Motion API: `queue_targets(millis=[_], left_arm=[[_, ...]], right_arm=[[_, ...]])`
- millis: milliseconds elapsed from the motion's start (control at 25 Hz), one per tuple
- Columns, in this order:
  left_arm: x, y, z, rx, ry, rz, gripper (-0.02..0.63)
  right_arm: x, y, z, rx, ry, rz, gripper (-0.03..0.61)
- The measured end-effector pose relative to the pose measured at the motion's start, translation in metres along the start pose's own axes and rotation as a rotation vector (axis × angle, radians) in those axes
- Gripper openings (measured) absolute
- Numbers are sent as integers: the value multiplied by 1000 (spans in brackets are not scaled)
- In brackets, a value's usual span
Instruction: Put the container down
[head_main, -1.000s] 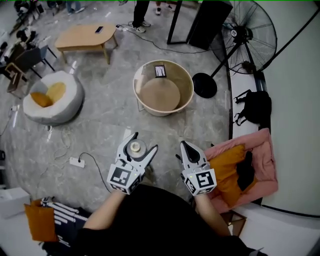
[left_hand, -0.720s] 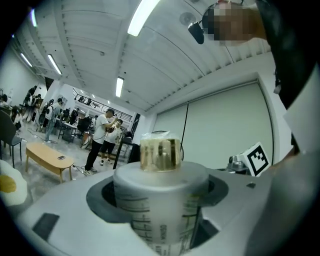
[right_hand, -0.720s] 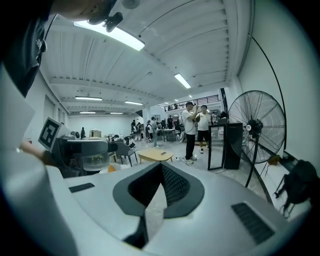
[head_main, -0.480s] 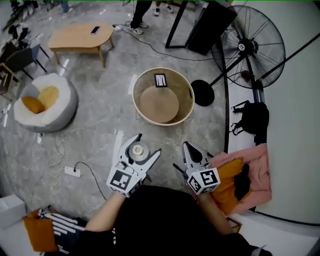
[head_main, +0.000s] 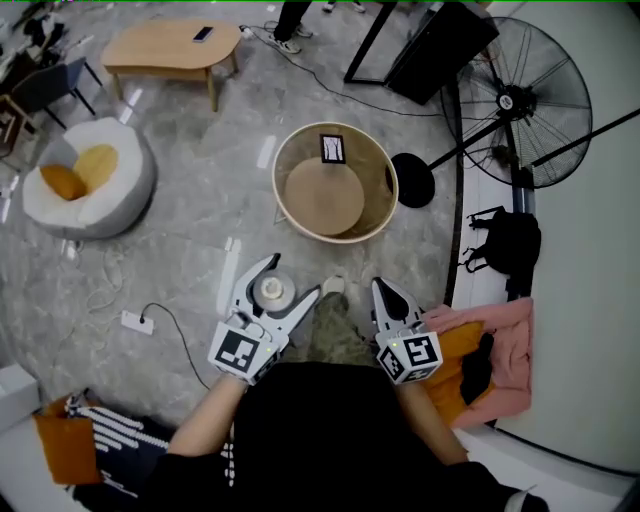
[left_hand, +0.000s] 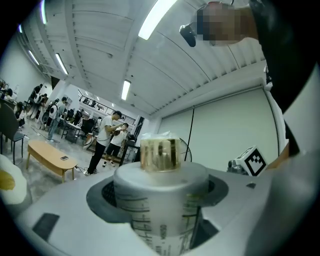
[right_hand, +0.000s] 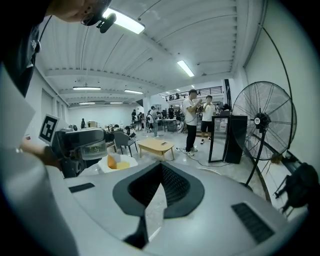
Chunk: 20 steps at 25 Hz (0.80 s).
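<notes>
The container (head_main: 272, 290) is a pale translucent cup with printed measuring marks, a grey lid and a gold knob. My left gripper (head_main: 290, 278) is shut on it and holds it upright above the floor. In the left gripper view the container (left_hand: 160, 197) fills the space between the jaws, gold knob (left_hand: 160, 153) on top. My right gripper (head_main: 384, 287) is shut with nothing in it, its jaws meeting in the right gripper view (right_hand: 159, 172). That view also shows the left gripper with the container (right_hand: 86, 143) at the left.
A round beige tub (head_main: 386, 176) with a wooden disc inside stands on the floor ahead. A standing fan (head_main: 520, 100), a black bag (head_main: 512, 240) and a pink cushion (head_main: 505, 345) are on the right. A beanbag (head_main: 85, 185), a low wooden table (head_main: 170, 45) and a power strip (head_main: 137, 322) lie to the left.
The view has shifted forward toward the tub, and the person's leg and shoe now show between the grippers. The left gripper still holds the container; the right stays shut.
</notes>
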<state>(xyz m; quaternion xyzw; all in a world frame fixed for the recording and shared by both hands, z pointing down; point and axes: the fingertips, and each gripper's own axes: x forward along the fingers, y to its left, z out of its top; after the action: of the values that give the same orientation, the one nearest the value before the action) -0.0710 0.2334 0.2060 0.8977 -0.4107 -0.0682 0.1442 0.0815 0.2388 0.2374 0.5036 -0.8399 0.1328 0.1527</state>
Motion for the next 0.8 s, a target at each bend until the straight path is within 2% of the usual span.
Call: queue_targets(millis=[280, 400, 520, 800], left_arm=[[-1, 5, 0, 8, 4, 74, 348], [15, 1, 1, 14, 5, 125, 348], [39, 17, 6, 21, -15, 180, 348], [123, 38, 11, 23, -11, 301, 348]], right_arm=[[27, -2, 12, 3, -32, 80, 21], [38, -24, 15, 2, -37, 123, 21], [69, -42, 25, -17, -56, 182, 21], [127, -117, 45, -17, -36, 274, 21]])
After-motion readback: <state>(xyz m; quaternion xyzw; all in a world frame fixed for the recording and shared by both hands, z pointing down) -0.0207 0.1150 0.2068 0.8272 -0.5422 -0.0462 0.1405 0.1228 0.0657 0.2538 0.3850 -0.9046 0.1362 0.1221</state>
